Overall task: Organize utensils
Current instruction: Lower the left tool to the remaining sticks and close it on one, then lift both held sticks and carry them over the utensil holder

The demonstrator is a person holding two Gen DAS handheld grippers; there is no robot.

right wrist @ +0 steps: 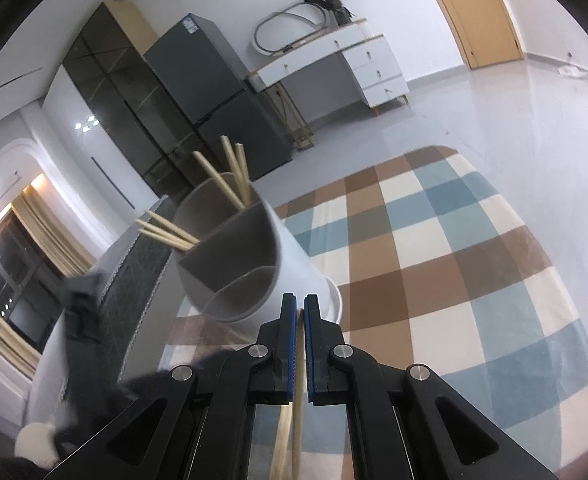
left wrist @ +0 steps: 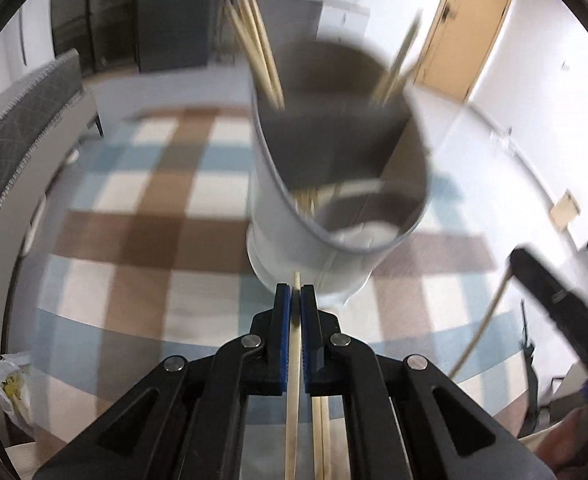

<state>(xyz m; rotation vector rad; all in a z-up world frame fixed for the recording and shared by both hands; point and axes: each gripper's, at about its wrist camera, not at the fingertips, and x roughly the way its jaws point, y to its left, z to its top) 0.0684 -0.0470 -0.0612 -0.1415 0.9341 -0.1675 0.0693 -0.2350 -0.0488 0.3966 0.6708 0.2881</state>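
A white utensil holder (left wrist: 294, 216) with grey divided compartments stands just ahead of my left gripper (left wrist: 296, 292), blurred. Several wooden chopsticks (left wrist: 258, 56) lean in its far compartments. My left gripper is shut on a wooden chopstick (left wrist: 293, 380) that runs back between the blue pads. In the right wrist view the same holder (right wrist: 290, 252) is ahead and left, with chopsticks (right wrist: 230, 176) sticking out. My right gripper (right wrist: 299, 304) is shut on a chopstick (right wrist: 299, 380). The right gripper (left wrist: 550, 292) also shows at the left view's right edge with its chopstick (left wrist: 482, 324).
A checked blue, brown and white rug (right wrist: 454, 264) lies below. A grey sofa (left wrist: 22, 128) stands left. A dark fridge (right wrist: 222, 104), a white desk (right wrist: 334, 60) and a wooden door (right wrist: 478, 8) are at the back. A plastic bag (left wrist: 10, 388) lies low left.
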